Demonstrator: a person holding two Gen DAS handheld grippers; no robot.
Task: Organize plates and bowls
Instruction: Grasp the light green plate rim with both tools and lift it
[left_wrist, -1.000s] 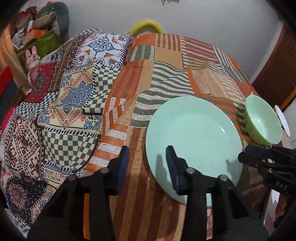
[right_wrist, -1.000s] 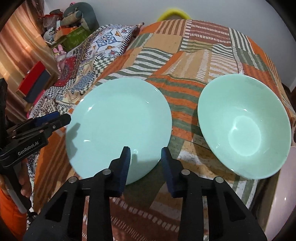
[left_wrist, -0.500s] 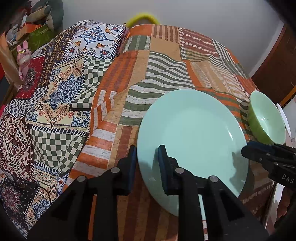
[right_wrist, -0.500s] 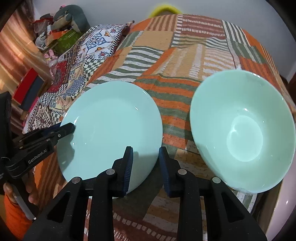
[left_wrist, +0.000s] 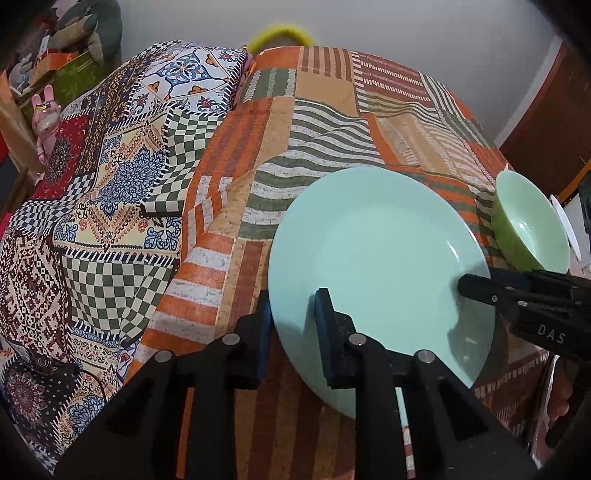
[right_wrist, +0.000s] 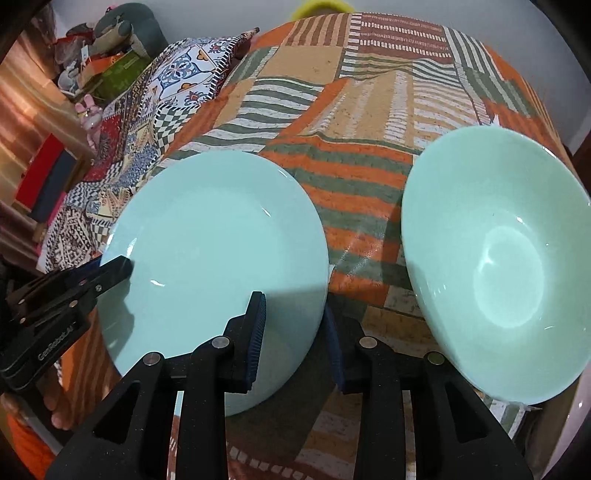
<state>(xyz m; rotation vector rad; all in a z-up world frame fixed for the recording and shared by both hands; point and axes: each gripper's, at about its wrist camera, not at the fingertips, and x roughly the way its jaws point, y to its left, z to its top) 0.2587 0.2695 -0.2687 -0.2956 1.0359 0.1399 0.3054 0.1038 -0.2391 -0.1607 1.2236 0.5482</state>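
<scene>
A pale green plate (left_wrist: 376, 258) lies on the patchwork cloth; it also shows in the right wrist view (right_wrist: 214, 254). My left gripper (left_wrist: 291, 328) straddles the plate's left rim, one finger above and one below, jaws closed onto it. My right gripper (right_wrist: 295, 332) straddles the plate's near right rim the same way, jaws narrow around the edge. A pale green bowl (right_wrist: 495, 258) stands right of the plate, tilted toward the camera; it also shows in the left wrist view (left_wrist: 528, 225).
The patchwork tablecloth (left_wrist: 325, 110) covers a round table. A checked and floral quilt (left_wrist: 110, 177) lies to the left. Toys and boxes (left_wrist: 55, 62) sit at the far left. A white object (left_wrist: 563, 225) lies beyond the bowl at the table's right edge.
Both grippers have moved in onto the plate's rim and narrowed their jaws around it. The plate's near edge looks slightly raised from the cloth.
</scene>
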